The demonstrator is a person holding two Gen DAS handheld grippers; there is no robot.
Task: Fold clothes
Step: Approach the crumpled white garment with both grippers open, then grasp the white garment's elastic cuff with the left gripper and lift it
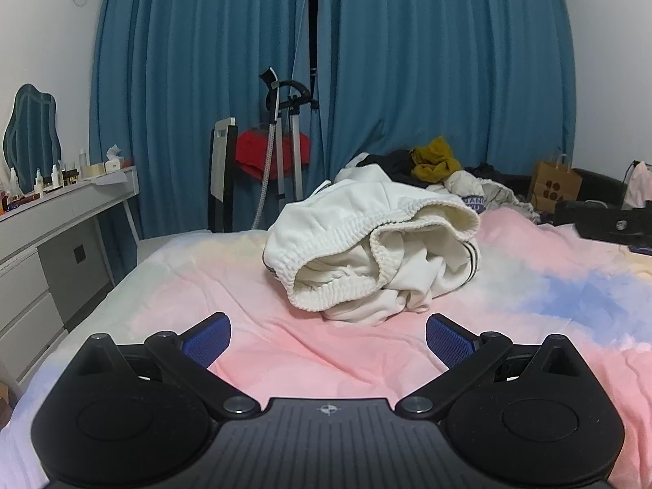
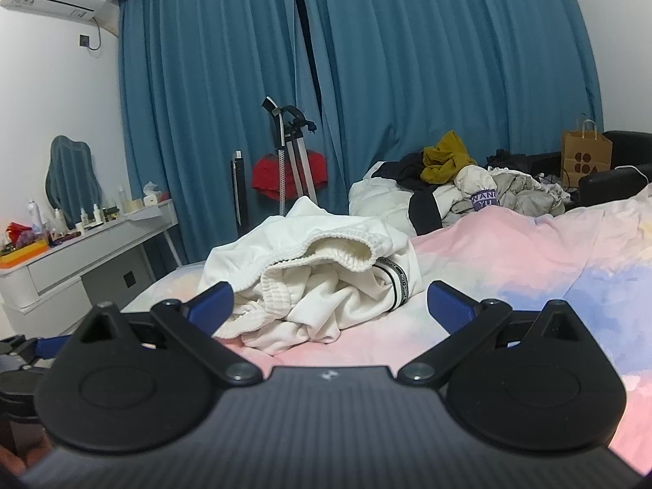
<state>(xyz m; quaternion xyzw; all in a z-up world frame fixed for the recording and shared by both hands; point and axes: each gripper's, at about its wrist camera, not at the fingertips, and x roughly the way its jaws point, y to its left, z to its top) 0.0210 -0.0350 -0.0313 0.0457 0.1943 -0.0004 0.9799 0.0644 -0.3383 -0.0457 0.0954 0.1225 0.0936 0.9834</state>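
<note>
A crumpled white garment (image 1: pixel 366 252) with ribbed cuffs and black-striped trim lies in a heap on the pink and blue bed sheet (image 1: pixel 285 350). My left gripper (image 1: pixel 328 338) is open and empty, low over the sheet just short of the heap. In the right wrist view the same garment (image 2: pixel 318 285) lies directly ahead. My right gripper (image 2: pixel 330 305) is open and empty, with its left finger (image 2: pixel 212 305) next to the garment's near edge. The left gripper's blue finger (image 2: pixel 49 344) shows at the right wrist view's lower left.
A pile of other clothes (image 1: pixel 440 171) lies at the far end of the bed, with a brown paper bag (image 1: pixel 554 183) and a black bag (image 1: pixel 607 220) to its right. A grey dresser (image 1: pixel 61 228) stands left. A garment steamer (image 1: pixel 281 142) stands before blue curtains.
</note>
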